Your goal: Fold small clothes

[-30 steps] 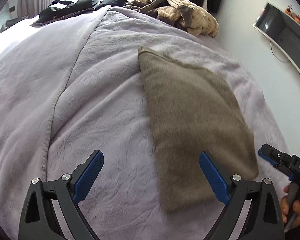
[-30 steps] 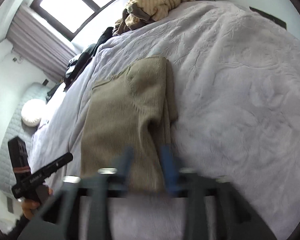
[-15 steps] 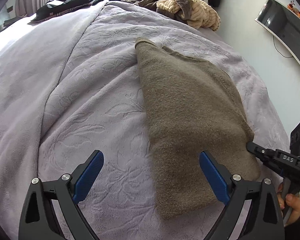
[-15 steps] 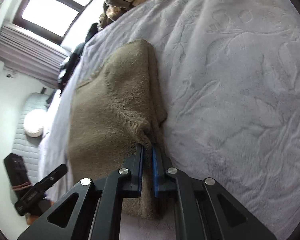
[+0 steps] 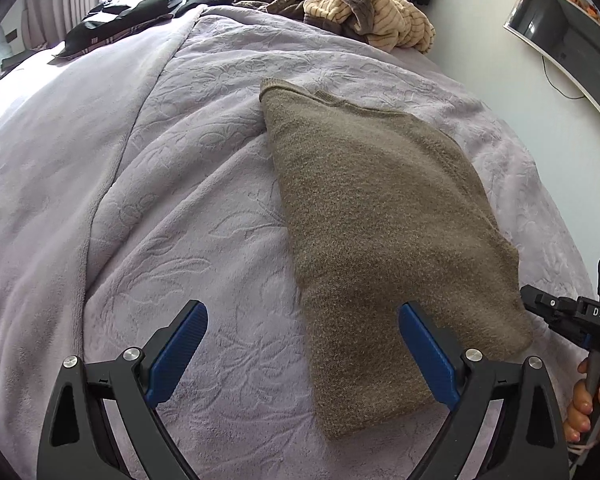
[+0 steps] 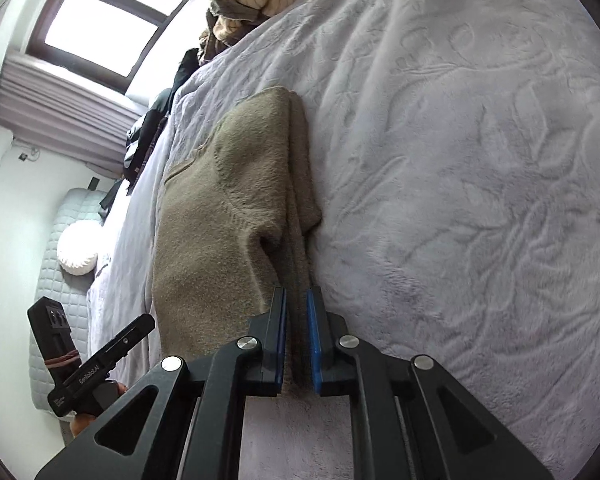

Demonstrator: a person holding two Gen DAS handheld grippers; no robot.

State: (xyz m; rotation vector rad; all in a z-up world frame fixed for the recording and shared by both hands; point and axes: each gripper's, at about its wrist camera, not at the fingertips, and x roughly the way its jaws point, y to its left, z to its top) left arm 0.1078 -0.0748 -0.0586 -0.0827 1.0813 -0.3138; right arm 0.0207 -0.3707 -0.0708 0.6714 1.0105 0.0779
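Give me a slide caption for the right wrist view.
Right gripper shut on the brown sweater's edge atop a lilac blanket.

From my left wrist camera, my right gripper [image 5: 530,300] runs off the frame's right edge (only its tip and a few curled fingers [image 5: 580,404] show), and the wall screen [image 5: 568,44] is cropped there too. The sweater's [image 6: 220,216] underside stays hidden.

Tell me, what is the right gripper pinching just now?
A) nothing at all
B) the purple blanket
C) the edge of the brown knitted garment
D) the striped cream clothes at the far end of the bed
C: the right gripper's blue pads are closed on the near edge of the brown knitted garment, which lies on the purple blanket.
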